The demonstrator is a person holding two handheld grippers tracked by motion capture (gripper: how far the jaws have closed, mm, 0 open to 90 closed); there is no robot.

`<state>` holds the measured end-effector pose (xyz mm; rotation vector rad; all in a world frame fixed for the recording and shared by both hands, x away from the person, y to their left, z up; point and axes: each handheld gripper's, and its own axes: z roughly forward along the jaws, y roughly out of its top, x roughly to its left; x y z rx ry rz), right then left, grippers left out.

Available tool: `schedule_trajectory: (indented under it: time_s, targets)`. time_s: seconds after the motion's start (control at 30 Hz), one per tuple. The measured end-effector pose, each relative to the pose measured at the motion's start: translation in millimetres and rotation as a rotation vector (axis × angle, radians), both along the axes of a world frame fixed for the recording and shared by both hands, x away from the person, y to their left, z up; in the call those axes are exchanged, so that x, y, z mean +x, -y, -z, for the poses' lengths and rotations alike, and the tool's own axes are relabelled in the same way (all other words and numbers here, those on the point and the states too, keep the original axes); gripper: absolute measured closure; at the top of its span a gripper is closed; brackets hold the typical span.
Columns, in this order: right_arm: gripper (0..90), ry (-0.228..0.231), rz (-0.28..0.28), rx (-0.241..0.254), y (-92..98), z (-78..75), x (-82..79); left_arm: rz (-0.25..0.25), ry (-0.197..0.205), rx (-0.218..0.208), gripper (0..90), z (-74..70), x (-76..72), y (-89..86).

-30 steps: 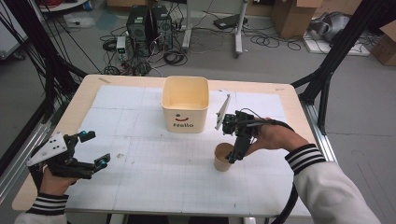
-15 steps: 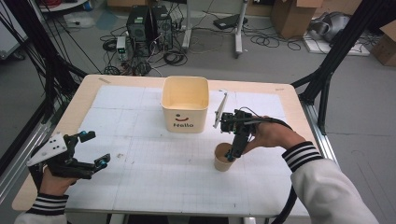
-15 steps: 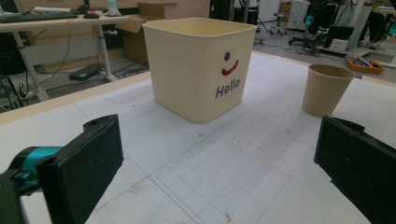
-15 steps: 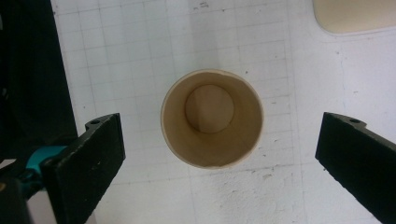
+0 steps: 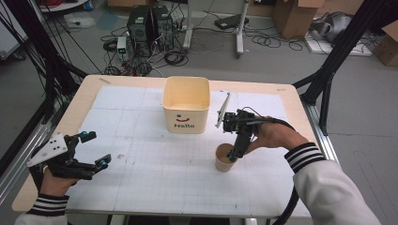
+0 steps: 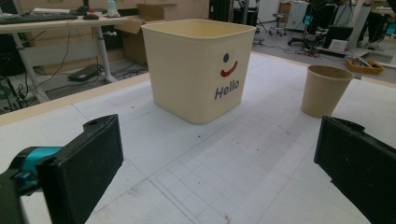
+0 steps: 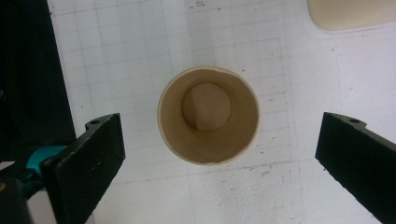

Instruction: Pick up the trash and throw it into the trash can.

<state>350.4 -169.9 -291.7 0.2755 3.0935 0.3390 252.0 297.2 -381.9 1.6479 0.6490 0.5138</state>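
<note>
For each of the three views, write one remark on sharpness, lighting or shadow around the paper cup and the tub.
High view: soft and low in detail, even light, the paper cup small under the right hand-held gripper. Left gripper view: the tub sharp, the near jaws blurred. Right gripper view: the cup's inside evenly lit, its rim crisp.

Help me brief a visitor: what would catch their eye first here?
The cream "Hello" bin at the table's far middle. Then the right claw, jaws open, pointing straight down over the upright, empty paper cup to the bin's right, nearer the person. The left claw is open near the left edge.
</note>
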Motion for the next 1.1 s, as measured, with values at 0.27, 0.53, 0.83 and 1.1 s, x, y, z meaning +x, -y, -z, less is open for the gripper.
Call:
schedule_trajectory:
  time_s: [0.27, 0.53, 0.83, 1.1]
  targets:
    - [0.2, 0.007, 0.012, -0.008, -0.8, 1.2, -0.3, 0.002, -0.001, 0.002, 1.7, -0.2, -0.3, -0.2]
    - [0.2, 0.012, 0.024, -0.006, -2.1, 7.3, -1.4, 0.003, 0.0, 0.0, 1.8, -0.2, -0.3, -0.4]
    - [0.2, 0.003, 0.033, 0.011, 2.0, 24.3, -3.0, -0.002, -0.002, 0.003, 1.7, 1.2, 0.4, -1.6]
    - [0.2, -0.004, 0.033, 0.018, 0.0, 30.4, -3.4, -0.004, 0.0, -0.001, 1.7, 1.2, 0.5, -1.8]
